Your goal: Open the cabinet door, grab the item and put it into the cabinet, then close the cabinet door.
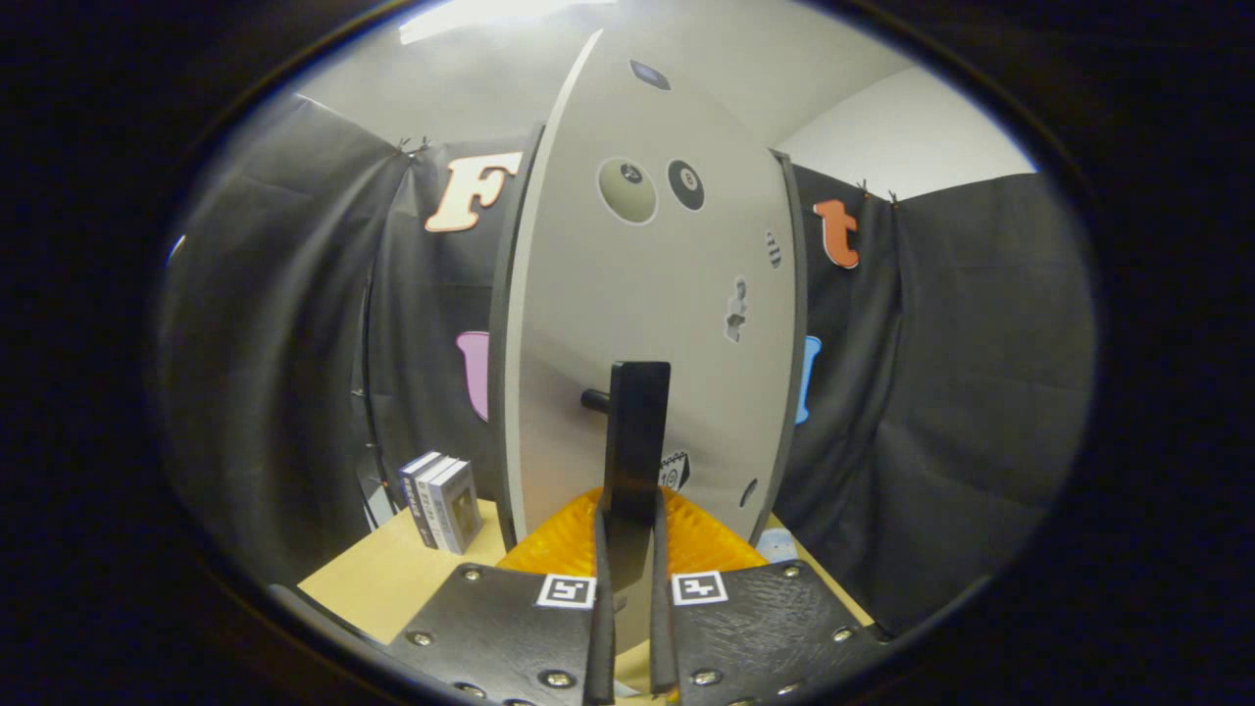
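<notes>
Tall black bar handle (637,441) of grey cabinet door (647,294) is pinched between closed jaws. Small grey boxes (441,502) are stood on tan tabletop (392,579), ahead-left of jaws.

On the cabinet door (647,294) we can read an 8 on a black billiard-ball sticker (685,184), and what looks like a 10 on a small sticker (675,471) low beside the handle (637,441). The boxes (441,500) on the table (392,579) carry print too small for us to read.
</notes>
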Action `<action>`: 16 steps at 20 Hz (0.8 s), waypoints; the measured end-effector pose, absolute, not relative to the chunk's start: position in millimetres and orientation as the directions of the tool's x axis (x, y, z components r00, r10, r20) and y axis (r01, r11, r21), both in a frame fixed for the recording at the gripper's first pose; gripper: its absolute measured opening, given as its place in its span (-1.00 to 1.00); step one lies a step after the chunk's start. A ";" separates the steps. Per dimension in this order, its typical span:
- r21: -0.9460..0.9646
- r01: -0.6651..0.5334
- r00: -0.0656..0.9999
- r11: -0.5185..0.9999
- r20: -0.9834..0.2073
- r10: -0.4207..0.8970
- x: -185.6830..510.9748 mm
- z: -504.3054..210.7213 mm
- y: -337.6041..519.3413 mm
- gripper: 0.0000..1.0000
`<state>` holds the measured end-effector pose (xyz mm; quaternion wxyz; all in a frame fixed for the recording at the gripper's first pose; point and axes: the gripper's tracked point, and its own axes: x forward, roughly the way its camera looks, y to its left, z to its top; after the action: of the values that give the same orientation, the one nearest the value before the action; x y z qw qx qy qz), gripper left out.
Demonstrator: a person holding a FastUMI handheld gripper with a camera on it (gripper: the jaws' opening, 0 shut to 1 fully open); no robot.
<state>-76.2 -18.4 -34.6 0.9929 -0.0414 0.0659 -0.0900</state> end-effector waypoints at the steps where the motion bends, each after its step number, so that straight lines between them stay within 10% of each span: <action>1: -0.090 0.189 0.972 0.978 -0.127 -0.200 -82.5 -33.7 -25.1 -0.72; 16: -0.047 0.443 0.885 0.895 -0.135 -0.445 -153.2 -27.6 -161.3 -0.74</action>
<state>-153.2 -161.3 -27.6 0.9709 -0.0076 0.0713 -0.2285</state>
